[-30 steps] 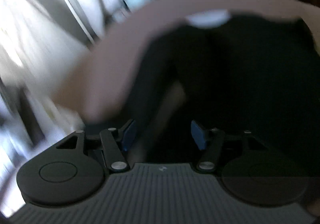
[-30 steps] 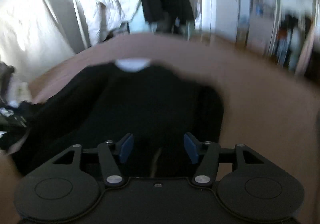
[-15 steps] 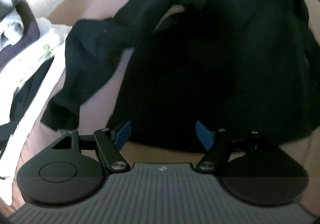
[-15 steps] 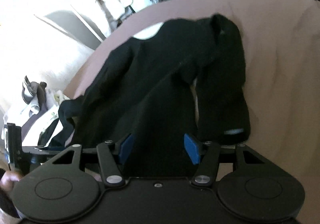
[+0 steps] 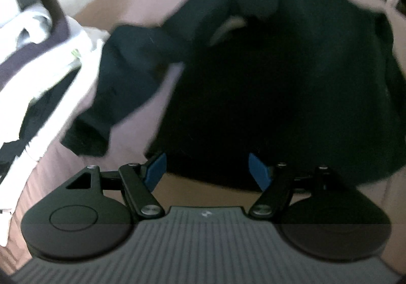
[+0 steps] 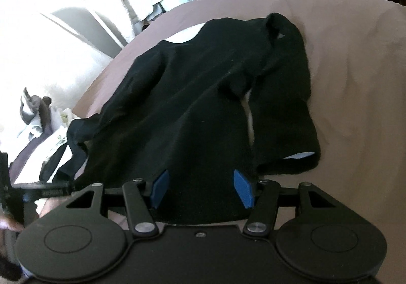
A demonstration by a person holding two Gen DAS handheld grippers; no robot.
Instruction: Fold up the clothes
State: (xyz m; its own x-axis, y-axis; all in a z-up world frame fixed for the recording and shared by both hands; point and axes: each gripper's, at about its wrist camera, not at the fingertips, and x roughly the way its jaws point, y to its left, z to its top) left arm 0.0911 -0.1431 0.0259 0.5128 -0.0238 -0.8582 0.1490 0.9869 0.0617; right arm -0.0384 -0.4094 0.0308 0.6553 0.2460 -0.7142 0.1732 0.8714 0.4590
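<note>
Both tongs are wide, with nothing between their blue tips. The left tongs (image 5: 206,169) hang low over the near edge of the black top (image 5: 279,96), pointing along it toward the neck. The right tongs (image 6: 201,188) hang over the same near edge too, a bit higher up, looking down the length of the top.

The black top (image 6: 192,106) lies spread out on a bed with a pinkish-brown sheet (image 6: 355,68). Its bottom hem sits right under the tips of both tongs (I cannot tell if they touch it). One long sleeve (image 5: 119,85) bends out to the left side and ends near a pile of white and dark clothes (image 5: 43,55). The other sleeve (image 6: 286,119) is folded down along the right side, its cuff close to the right tongs. The left view is blurry.
</note>
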